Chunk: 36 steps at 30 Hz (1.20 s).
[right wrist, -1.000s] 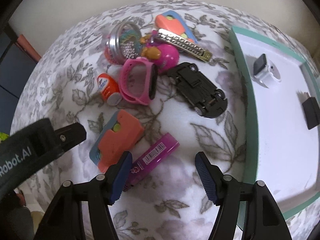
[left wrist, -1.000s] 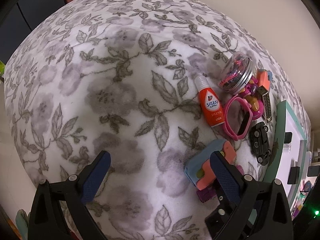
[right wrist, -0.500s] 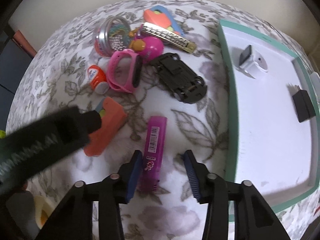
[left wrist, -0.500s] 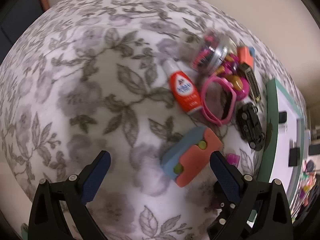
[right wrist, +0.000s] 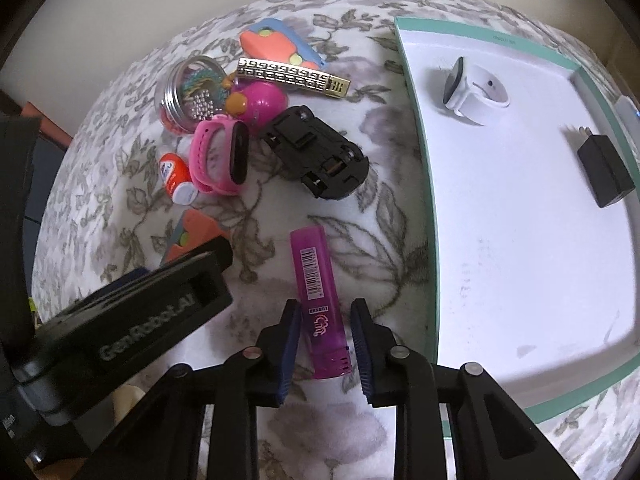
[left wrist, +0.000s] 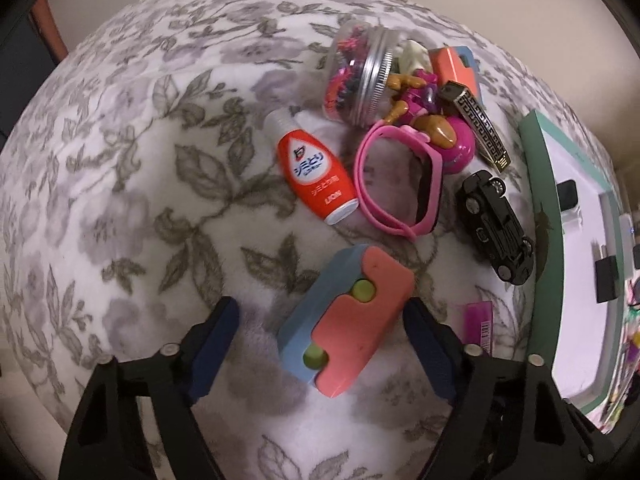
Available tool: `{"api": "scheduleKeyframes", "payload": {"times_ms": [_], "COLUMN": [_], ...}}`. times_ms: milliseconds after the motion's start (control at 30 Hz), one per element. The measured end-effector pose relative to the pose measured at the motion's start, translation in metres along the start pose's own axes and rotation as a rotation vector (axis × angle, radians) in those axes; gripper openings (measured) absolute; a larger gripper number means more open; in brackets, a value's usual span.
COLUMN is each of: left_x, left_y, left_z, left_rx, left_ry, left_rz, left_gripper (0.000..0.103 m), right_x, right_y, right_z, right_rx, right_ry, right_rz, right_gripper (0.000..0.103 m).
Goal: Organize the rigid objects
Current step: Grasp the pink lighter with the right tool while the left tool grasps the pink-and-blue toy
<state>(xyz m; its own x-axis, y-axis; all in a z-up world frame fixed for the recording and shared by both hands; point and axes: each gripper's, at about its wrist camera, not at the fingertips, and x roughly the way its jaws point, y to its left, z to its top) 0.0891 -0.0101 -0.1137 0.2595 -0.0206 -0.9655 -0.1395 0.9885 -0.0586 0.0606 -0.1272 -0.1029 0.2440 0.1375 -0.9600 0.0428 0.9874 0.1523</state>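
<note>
An orange and blue block toy (left wrist: 346,320) lies on the floral cloth between the wide-open fingers of my left gripper (left wrist: 320,344); only its corner shows in the right wrist view (right wrist: 192,236). My right gripper (right wrist: 325,344) straddles the near end of a magenta lighter (right wrist: 320,300), jaws narrowed with small gaps on both sides. The lighter's tip shows in the left wrist view (left wrist: 478,326). A white tray with green rim (right wrist: 424,184) lies to the right.
Further back lie a black toy car (right wrist: 316,152), pink watch (right wrist: 222,156), orange bottle (left wrist: 316,176), bead jar (left wrist: 356,76), pink figure toy (right wrist: 260,100), gold harmonica (right wrist: 292,78) and a second orange block (right wrist: 276,46). The tray holds a white watch (right wrist: 476,92) and black charger (right wrist: 604,172).
My left gripper has moved forward until its fingers flank the orange and blue block. My right gripper has moved in over the lighter's near end and narrowed its jaws.
</note>
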Motion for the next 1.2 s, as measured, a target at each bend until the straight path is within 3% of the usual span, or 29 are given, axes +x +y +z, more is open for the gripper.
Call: {"api": "scheduleKeyframes", "payload": {"times_ms": [167,300,767,1000,1200], "left_x": [0.003,-0.001,-0.022,-0.054,-0.092], "left_y": [-0.022,-0.035,0.005,0.017,0.017], "left_z": [0.003,0.003,0.001,0.005,0.005], "left_rx": [0.062,0.078,0.003,-0.020,-0.017], "left_ry": [-0.018,-0.020,-0.001,-0.081,-0.189], "left_rz": [0.056,0.049,-0.005,-0.037,-0.080], "left_gripper": [0.068,0.050,0.048,0.048,0.048], "right_x": [0.004,0.003,-0.017,-0.044,-0.086], "right_y": [0.016,0.023,0.013,0.002,-0.019], "right_z": [-0.002,-0.006,-0.004,0.000,0.005], "right_rx": [-0.064,-0.090,-0.055,-0.007,0.057], "right_ry": [-0.011,-0.025,-0.054,-0.118,-0.230], "right_rz": [-0.055,-0.092,-0.008,0.053,0.111], "right_gripper": [0.028,0.022,0.021,0.021,0.021]}}
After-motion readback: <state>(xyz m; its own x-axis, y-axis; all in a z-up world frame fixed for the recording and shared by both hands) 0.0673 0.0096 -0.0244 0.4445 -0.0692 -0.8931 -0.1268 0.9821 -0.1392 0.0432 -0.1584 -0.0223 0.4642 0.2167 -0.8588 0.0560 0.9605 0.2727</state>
